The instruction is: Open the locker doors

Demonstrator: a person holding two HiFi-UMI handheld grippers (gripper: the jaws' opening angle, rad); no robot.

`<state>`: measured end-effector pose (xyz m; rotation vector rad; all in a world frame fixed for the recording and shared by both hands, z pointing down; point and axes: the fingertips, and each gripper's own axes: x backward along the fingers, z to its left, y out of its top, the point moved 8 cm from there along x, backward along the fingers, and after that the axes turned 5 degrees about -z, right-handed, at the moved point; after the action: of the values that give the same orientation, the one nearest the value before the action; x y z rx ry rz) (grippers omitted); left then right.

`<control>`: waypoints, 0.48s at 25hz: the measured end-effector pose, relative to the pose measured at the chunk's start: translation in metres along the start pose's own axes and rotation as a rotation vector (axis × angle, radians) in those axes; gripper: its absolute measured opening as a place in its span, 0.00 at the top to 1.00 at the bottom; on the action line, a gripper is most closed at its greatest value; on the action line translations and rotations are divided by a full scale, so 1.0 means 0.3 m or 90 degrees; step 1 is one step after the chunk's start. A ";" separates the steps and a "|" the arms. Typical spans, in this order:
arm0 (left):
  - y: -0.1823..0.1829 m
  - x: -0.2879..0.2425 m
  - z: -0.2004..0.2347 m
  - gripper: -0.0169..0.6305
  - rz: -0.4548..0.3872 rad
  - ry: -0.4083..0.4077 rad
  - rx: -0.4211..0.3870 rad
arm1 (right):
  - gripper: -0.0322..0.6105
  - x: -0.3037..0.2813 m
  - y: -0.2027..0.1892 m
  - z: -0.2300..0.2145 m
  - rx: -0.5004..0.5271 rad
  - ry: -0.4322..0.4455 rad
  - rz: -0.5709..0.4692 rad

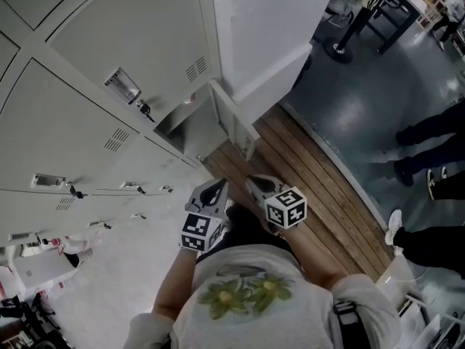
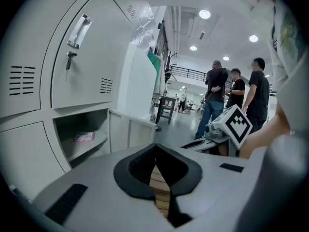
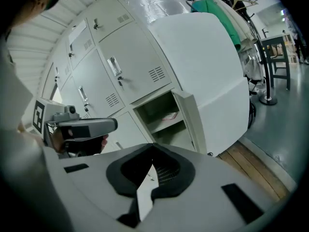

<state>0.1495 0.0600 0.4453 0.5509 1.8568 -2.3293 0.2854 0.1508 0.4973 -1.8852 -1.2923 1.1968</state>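
A bank of pale grey lockers fills the left of the head view. One lower compartment stands open, its door swung out toward the wooden floor. In the left gripper view that open compartment holds a pink packet; the closed door above it carries a handle and a key. My left gripper and right gripper hover side by side in front of the lockers, both shut with nothing between the jaws and touching no door. The right gripper view shows the open door ahead.
A large white cabinet stands right of the open locker. A wooden floor strip borders grey floor. Several people stand nearby; their legs show at right. A black-legged table is farther off.
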 end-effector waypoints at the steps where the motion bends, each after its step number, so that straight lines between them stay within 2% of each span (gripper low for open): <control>1: -0.003 0.007 -0.001 0.93 -0.001 -0.001 0.003 | 0.90 0.002 0.002 0.025 -0.001 0.011 -0.001; 7: -0.012 0.052 -0.001 0.93 -0.009 0.000 0.029 | 0.90 -0.018 0.019 0.143 0.005 0.059 -0.004; 12: -0.019 0.111 0.036 0.93 -0.014 0.057 0.040 | 0.90 -0.050 0.049 0.190 0.035 0.084 0.001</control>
<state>0.1144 0.0554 0.4408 0.6563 1.8407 -2.4221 0.2387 0.1291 0.4650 -1.8925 -1.1757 1.0778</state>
